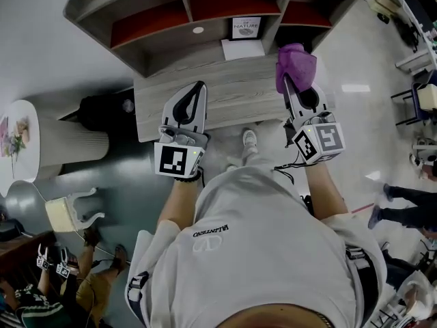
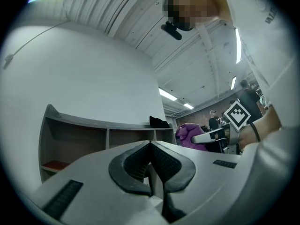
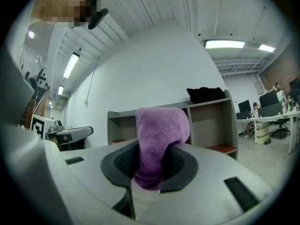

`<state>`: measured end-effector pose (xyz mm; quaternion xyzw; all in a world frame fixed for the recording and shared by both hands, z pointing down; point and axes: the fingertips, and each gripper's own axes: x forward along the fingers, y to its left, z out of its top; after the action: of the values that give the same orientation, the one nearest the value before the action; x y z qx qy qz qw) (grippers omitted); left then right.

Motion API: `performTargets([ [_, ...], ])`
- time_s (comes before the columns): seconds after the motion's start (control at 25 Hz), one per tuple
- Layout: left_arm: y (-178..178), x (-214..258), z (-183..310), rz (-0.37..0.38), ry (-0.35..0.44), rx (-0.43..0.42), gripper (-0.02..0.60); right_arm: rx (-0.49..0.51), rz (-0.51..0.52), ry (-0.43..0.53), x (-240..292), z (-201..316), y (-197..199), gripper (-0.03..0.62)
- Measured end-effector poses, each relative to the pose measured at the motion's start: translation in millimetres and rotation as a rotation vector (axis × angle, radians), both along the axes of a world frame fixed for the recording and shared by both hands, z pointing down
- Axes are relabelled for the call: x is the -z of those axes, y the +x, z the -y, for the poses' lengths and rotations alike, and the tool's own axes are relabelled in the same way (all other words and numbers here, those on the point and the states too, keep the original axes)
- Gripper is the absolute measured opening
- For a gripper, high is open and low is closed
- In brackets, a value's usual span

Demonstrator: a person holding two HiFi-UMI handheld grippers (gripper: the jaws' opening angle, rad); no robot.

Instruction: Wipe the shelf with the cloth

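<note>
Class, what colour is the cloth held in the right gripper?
Purple; the cloth shows best in the right gripper view.

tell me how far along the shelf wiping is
Done: the right claw is shut on the purple cloth. In hand: the cloth is held up facing the shelf; the right gripper view shows it in the air, short of the wood. Left: all the wiping, as far as I can tell. The left claw is shut and empty.

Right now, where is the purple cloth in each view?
Head view: upper right, purple cloth clamped in the right gripper.
Left gripper view: cloth right of centre.
Right gripper view: cloth at centre, between its jaws.
Shared landmark: the wooden shelf.
</note>
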<state>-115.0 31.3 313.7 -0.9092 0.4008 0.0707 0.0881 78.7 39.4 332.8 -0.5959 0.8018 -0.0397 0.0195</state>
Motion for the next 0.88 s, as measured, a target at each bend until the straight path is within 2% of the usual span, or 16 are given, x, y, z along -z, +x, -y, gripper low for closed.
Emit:
performTargets([
  [0.36, 36, -4, 66, 0.011, -0.036, 0.042, 0.002, 0.116, 0.005, -0.014, -1, 75, 1, 0.083],
  [0.68, 98, -10, 116, 0.032, -0.065, 0.096, 0.002, 0.235, 0.009, -0.015, -4, 127, 30, 0.083],
  [0.88, 115, -15, 142, 0.03, -0.07, 0.127, 0.002, 0.28, 0.012, -0.019, -9, 156, 37, 0.083],
])
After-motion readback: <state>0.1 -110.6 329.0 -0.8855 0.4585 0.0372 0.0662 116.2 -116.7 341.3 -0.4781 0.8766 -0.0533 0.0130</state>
